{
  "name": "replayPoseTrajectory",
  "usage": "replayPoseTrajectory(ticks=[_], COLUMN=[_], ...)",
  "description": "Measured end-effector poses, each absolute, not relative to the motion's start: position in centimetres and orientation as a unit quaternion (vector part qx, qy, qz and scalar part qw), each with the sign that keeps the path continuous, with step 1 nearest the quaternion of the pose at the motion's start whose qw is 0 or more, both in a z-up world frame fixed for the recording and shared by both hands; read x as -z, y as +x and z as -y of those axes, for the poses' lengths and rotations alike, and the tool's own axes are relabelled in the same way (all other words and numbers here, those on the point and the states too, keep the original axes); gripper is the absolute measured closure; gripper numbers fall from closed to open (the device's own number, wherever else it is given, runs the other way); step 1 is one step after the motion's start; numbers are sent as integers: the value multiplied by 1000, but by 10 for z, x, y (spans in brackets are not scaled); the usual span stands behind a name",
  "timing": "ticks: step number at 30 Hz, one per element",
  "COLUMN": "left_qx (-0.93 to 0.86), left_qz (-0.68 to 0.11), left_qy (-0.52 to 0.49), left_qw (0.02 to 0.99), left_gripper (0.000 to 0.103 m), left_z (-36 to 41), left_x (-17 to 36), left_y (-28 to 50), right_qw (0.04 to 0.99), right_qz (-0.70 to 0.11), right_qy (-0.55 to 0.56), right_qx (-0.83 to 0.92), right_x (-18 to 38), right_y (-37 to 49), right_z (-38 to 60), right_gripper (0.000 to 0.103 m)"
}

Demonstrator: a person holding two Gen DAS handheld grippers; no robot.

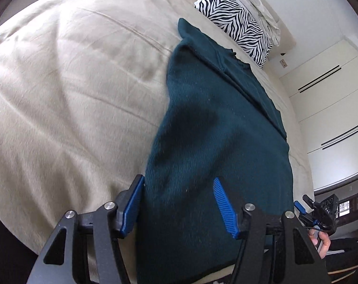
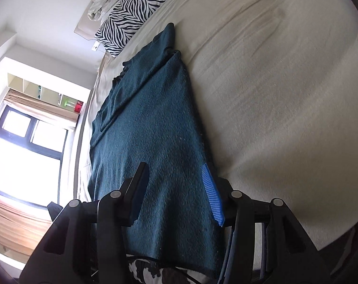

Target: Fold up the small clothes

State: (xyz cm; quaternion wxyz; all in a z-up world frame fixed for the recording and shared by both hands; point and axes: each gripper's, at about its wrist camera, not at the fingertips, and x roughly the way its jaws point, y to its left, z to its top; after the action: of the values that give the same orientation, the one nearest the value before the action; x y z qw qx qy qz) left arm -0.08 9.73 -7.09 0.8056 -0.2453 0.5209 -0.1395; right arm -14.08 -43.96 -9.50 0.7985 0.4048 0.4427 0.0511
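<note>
Your left tool (image 1: 179, 207) has black angular arms, silver round screws at the joints and ribbed blue pads (image 1: 225, 209). Your right tool (image 2: 176, 195) is built the same, black with blue ribbed pads (image 2: 213, 195).

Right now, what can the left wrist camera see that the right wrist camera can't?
Only the left wrist view shows the white wardrobe doors, the other tongs and a hand holding them. Only the right wrist view shows the bright window, its rolled-up blind and a shelf above. Both show the dark green sweater lying on the beige bedsheet, the zebra pillow, and open blue-padded tongs over the sweater.
</note>
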Motion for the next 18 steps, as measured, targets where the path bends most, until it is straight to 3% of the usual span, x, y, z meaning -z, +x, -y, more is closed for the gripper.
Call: replayPoseTrajectory(ticks=[5, 10, 18], left_qx=[151, 152, 164], left_qz=[-539, -555, -567], left_qy=[-242, -245, -247], left_qw=[793, 780, 769], left_gripper=[43, 62, 62], left_z=[-97, -101, -99], left_x=[71, 76, 81], left_y=[-22, -35, -44], right_qw=[790, 779, 769], right_qz=[-460, -462, -475], right_qy=[403, 422, 427], right_qx=[-39, -34, -19], right_x=[103, 106, 101], right_y=[-171, -195, -221], right_z=[436, 437, 441], right_gripper=[57, 57, 57])
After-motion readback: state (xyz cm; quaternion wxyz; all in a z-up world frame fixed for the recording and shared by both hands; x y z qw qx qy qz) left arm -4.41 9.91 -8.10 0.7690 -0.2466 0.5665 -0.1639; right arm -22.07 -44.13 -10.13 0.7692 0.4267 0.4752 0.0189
